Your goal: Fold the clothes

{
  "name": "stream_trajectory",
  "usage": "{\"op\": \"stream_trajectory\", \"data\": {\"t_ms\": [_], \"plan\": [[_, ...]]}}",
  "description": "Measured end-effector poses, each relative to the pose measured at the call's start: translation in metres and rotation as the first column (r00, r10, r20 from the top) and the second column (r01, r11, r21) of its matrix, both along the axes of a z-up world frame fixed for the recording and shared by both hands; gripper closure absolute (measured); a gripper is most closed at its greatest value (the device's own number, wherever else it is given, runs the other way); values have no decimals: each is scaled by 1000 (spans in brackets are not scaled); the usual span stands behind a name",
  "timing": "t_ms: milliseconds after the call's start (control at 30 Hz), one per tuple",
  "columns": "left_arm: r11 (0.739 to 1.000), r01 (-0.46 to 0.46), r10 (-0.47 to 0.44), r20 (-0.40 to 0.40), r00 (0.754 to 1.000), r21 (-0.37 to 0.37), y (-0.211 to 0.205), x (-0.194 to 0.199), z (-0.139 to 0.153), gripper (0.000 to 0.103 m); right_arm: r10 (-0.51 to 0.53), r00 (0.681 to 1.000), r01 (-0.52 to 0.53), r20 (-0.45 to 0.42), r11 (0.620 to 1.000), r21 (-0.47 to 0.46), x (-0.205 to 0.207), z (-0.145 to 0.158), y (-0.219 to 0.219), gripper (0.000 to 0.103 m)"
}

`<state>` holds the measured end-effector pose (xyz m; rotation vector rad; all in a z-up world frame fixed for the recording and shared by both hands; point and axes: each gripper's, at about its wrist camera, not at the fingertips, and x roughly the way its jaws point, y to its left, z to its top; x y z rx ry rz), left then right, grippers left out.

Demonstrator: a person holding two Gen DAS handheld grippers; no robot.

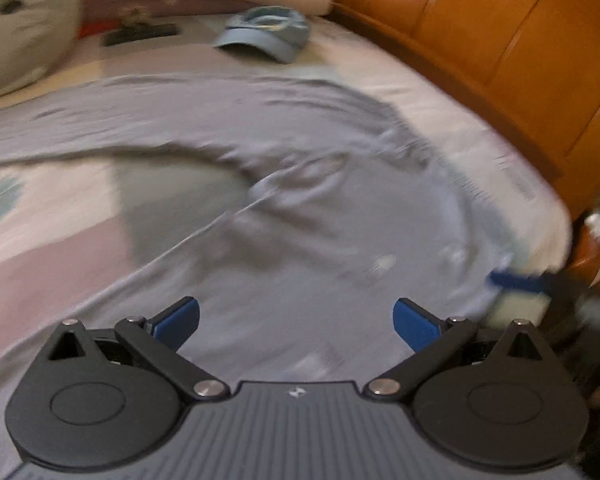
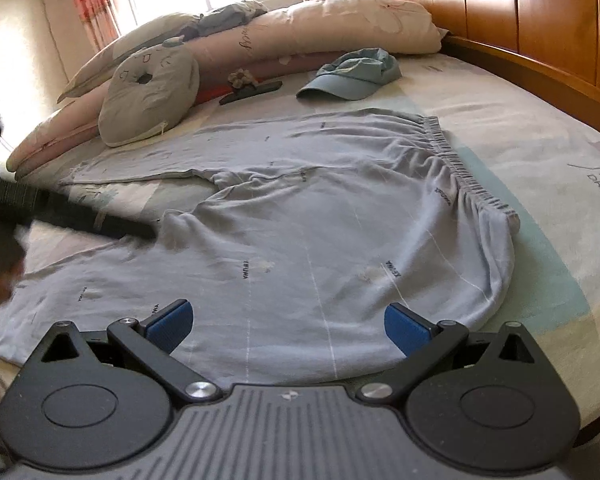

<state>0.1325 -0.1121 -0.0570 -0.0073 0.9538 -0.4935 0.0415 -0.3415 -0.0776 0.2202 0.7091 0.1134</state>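
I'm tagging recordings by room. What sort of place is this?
Most likely a bedroom: grey trousers lie spread on a bed with a patterned sheet, a wooden headboard and long pink pillows.

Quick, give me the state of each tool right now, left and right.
Left tool: open, holding nothing, above the light grey pyjama trousers.
Right tool: open, holding nothing, above the same trousers.

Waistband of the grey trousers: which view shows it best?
The right wrist view: the gathered waistband is sharp along its whole length. In the left wrist view the trousers are motion-blurred and the waistband cannot be made out.
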Motion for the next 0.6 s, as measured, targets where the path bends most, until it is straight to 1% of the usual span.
{"op": "stream_trajectory", "data": {"t_ms": [100,167,233,367,433,600], "plan": [[997,-78,79,-17,997,27,21,-17,-18,1,12,1000,-11,5,1000,-14,5,-4,3,0],[994,-106,106,0,994,26,32,-31,-25,1,18,1000,-18,-21,999,-28,10,-12,6,0],[994,-109,109,43,993,6,40,-46,-27,1,25,999,-27,-48,999,-45,13,-20,9,0],[989,-139,141,60,988,-40,52,-65,-31,1,57,998,-62,-34,988,-139,9,-27,23,0],[990,-130,133,63,989,-45,54,-70,-32,1,68,997,-74,-42,980,-183,9,-28,28,0],[991,-132,134,50,990,-29,57,-74,-25,1,56,998,-62,-36,979,-197,9,-30,31,0]]}}
